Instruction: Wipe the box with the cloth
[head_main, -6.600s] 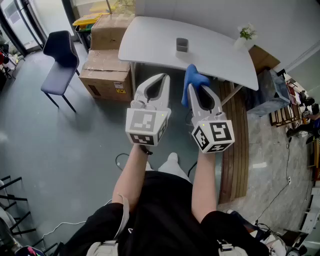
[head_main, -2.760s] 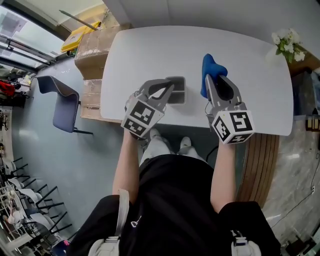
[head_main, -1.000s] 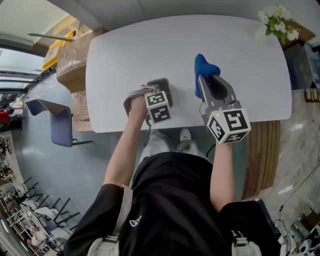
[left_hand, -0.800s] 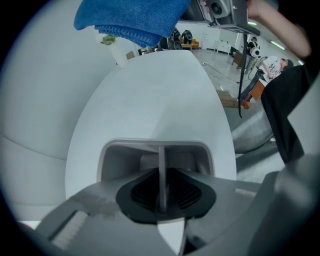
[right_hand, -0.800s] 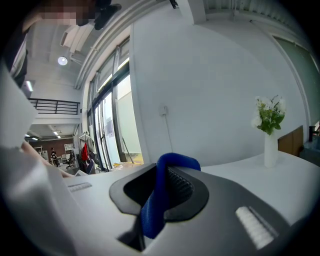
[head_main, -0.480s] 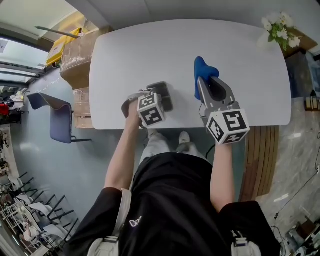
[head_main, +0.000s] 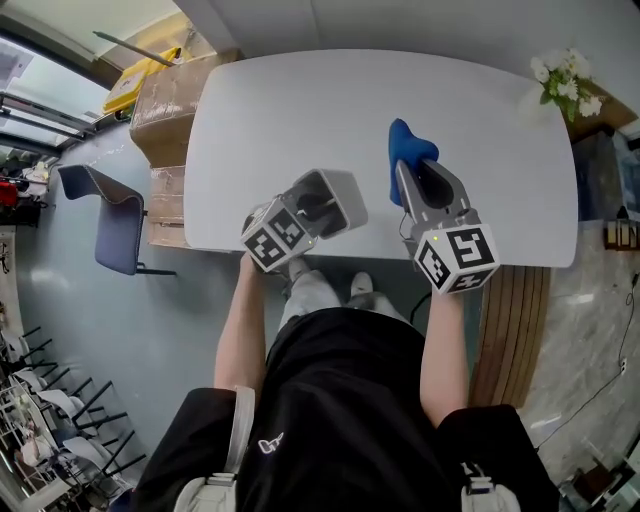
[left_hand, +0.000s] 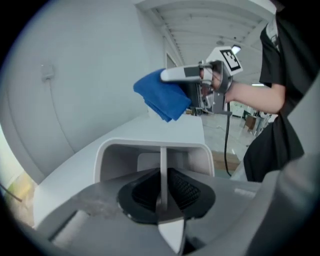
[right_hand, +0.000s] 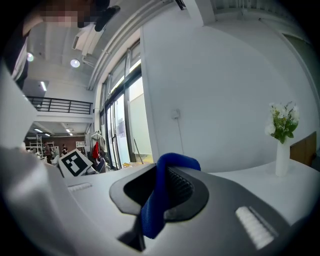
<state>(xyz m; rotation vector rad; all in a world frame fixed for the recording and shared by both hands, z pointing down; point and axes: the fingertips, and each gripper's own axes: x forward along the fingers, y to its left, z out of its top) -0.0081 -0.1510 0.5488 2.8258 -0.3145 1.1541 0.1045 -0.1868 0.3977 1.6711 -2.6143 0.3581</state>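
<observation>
We are gripping the box (head_main: 345, 190) by one wall, left gripper (head_main: 318, 208) fingers clamped shut on it, near the worktop's (head_main: 300, 100) 6 o'clock edge, probably to steady it. At its 3 o'clock, the right gripper (head_main: 407, 172) fingers are pinching the cloth (head_main: 408, 148), ready for wiping.
</observation>
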